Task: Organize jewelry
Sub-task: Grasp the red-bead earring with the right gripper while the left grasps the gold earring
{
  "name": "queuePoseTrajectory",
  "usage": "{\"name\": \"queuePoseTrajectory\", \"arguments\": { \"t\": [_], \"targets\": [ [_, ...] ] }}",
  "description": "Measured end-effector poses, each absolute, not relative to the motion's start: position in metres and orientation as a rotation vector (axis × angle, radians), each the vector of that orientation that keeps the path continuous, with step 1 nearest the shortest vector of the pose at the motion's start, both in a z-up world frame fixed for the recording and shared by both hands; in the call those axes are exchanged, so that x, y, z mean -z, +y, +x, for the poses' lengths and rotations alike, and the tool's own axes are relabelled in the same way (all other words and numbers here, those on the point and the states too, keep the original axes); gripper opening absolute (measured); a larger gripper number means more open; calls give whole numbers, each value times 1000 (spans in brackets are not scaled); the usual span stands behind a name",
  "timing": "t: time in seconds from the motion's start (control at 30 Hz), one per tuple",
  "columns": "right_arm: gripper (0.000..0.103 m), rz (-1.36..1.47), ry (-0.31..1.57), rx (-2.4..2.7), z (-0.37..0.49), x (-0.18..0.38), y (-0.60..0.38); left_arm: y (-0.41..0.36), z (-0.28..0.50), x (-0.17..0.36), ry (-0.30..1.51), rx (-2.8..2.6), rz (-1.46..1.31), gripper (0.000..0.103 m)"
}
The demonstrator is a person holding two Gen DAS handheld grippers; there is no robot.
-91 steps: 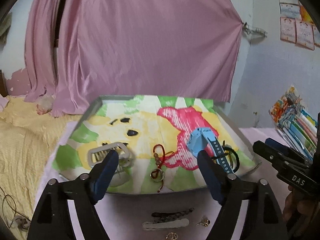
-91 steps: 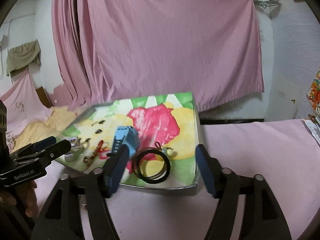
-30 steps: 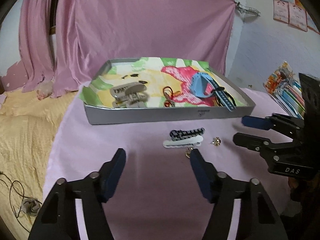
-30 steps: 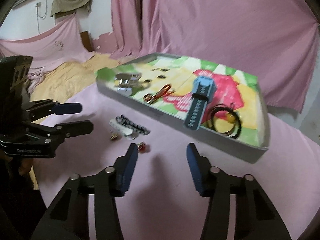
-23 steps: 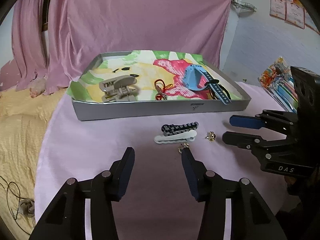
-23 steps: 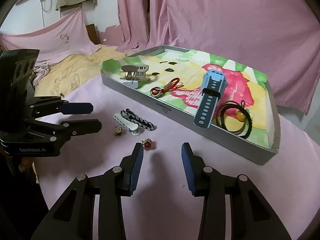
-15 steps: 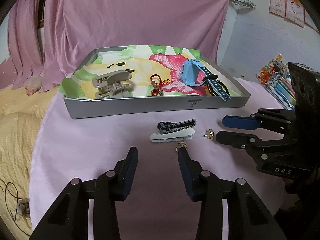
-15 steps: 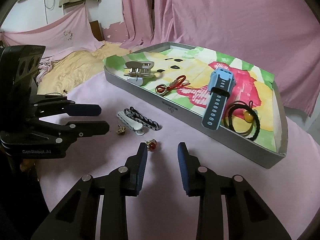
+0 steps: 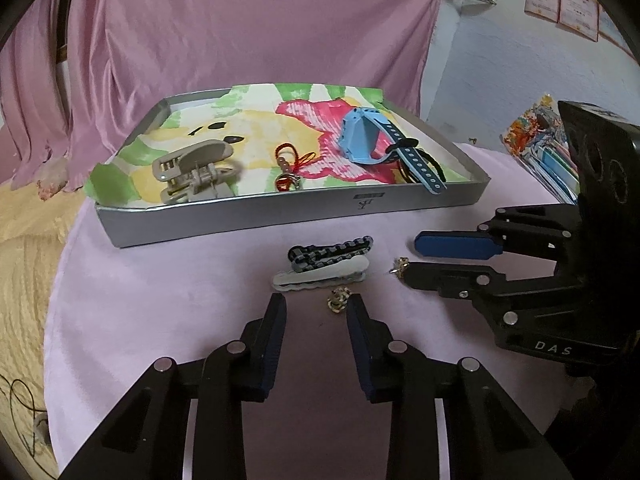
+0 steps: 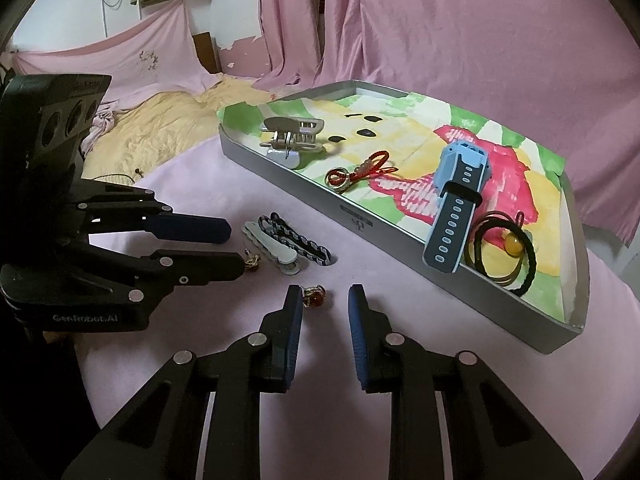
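My left gripper hovers open over the pink tabletop, with a small gold earring between its fingertips. My right gripper is open too, and a red-stone earring lies just inside its left finger. A black braided clip and a white scalloped clip lie side by side ahead of both grippers. Behind them, the grey tray holds a beige claw clip, a red cord charm, a blue watch and black hair ties.
A pink curtain hangs behind the tray. Yellow bedding lies beyond the table's left edge. Colourful packets sit at the far right. Each gripper shows in the other's view, close beside it, fingers pointing inward.
Both grippers have drawn back from the tray and dropped low over the tabletop near the loose pieces. Their jaws have narrowed steadily but hold nothing.
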State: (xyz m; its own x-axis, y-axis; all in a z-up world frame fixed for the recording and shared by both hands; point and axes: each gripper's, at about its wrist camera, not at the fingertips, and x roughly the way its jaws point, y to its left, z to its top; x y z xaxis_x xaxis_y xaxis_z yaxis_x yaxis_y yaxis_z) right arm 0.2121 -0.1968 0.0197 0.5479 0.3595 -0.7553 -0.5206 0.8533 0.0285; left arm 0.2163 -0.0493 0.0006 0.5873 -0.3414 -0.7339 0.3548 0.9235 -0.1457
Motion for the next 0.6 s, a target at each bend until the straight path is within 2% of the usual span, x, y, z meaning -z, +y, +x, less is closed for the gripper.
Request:
{"name": "queuePoseTrajectory", "arguments": {
  "t": [0.17, 0.27, 0.33, 0.6],
  "targets": [
    [21, -199, 852, -536, 215, -18, -197, -55, 219, 0, 854, 417, 28, 29],
    [20, -193, 861, -539, 216, -17, -197, -58, 221, 0, 854, 414, 34, 24],
    [14, -192, 867, -543, 216, -16, -197, -59, 221, 0, 852, 413, 37, 20],
    [14, -211, 884, -553, 216, -14, -193, -61, 222, 0, 854, 416, 36, 12]
  ]
}}
